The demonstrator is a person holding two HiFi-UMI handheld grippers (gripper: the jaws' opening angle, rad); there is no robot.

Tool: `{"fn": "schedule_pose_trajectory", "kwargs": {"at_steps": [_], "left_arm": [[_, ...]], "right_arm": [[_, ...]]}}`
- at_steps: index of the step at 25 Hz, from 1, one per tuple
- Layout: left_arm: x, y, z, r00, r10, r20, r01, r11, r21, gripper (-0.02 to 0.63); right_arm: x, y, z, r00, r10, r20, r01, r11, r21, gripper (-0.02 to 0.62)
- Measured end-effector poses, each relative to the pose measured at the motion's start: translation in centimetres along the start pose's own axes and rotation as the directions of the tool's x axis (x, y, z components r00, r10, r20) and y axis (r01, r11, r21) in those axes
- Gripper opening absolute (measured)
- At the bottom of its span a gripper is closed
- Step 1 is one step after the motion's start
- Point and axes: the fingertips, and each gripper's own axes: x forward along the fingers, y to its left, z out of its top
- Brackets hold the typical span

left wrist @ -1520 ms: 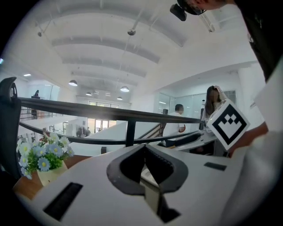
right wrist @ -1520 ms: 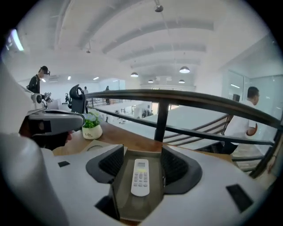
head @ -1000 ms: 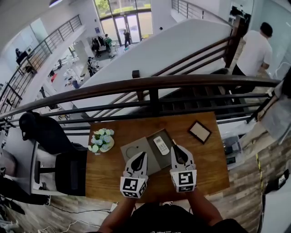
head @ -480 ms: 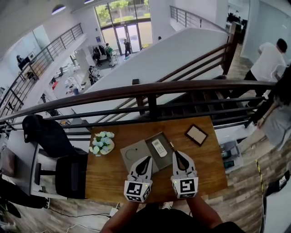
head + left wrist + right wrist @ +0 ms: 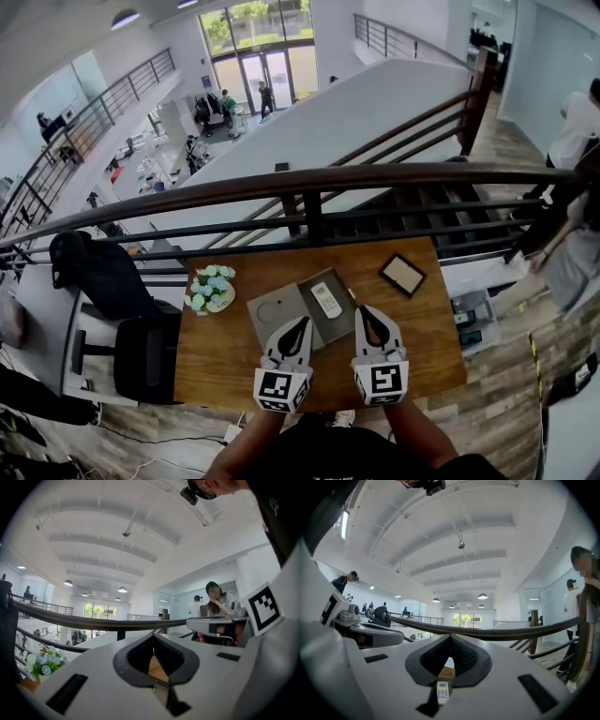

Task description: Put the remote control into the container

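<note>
Wooden tabletop (image 5: 417, 337) carries everything in view, and nearest its front edge two tools are held side by side, pointing away from the person. The left tool (image 5: 301, 322) is clenched, its jaws brought together to a point with nothing between them. The right tool (image 5: 364, 310) is likewise clenched and empty.

Just beyond the tips, a grey container (image 5: 340, 323) is set at an angle on the tabletop. The white remote control (image 5: 327, 299) is laid flat inside it, apart from both tools. A lighter grey lid (image 5: 272, 314) is placed beside the container on its left, touching it or nearly so.

Further left, a small bunch of white and pale blue flowers (image 5: 210, 287) is stood near the tabletop's far corner. Toward the right far corner, a dark-framed picture (image 5: 401, 274) is laid flat.

Off the left edge, a black chair (image 5: 141, 356) is seen, with a dark jacket (image 5: 94, 272) draped behind it. Beyond the tabletop a dark handrail (image 5: 309, 178) is run across.
</note>
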Motion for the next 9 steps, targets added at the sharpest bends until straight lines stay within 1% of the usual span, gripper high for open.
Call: {"fn": "schedule_pose_trajectory", "kwargs": {"at_steps": [9], "left_arm": [[0.3, -1.3, 0.5, 1.0, -0.004, 0.003, 0.004, 1.0, 0.003, 0.006]], "right_arm": [[-0.7, -1.1, 0.4, 1.0, 0.0, -0.003, 0.0, 1.0, -0.011, 0.029]]}}
